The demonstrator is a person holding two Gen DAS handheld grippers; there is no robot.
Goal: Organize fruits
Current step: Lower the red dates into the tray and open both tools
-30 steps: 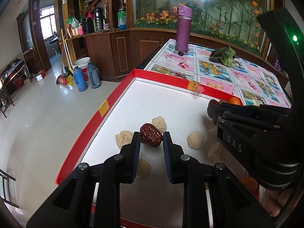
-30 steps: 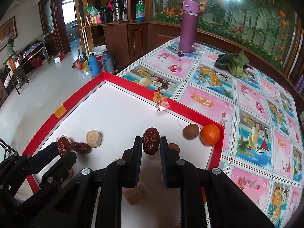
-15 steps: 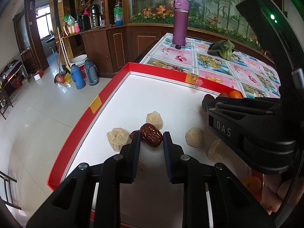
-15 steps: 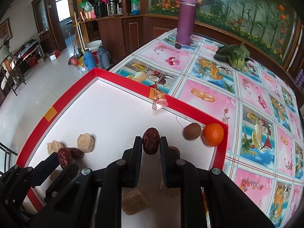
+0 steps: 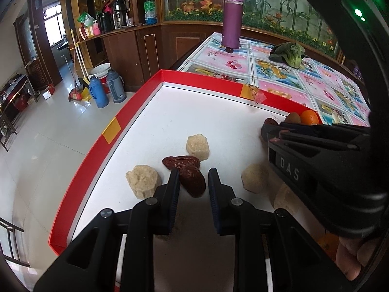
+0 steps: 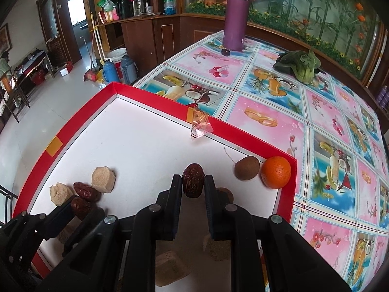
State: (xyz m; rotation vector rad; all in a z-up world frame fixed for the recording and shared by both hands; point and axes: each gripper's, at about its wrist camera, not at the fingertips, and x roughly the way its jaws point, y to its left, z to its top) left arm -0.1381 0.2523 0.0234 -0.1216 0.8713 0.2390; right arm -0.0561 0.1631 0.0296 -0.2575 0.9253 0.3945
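Two grippers work over the red-rimmed tray (image 6: 80, 119): the right gripper (image 6: 193, 182) pinches a red date (image 6: 192, 179), while the left gripper (image 5: 193, 178), jaws slightly parted, straddles another date (image 5: 193, 180) beside a third date (image 5: 181, 162).

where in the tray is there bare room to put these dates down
The widest bare patch is the white floor toward the tray's far corner, between the red rim and the tan cakes. Crowded: around the loose date and cakes at the left, and the right corner with the kiwi and orange.
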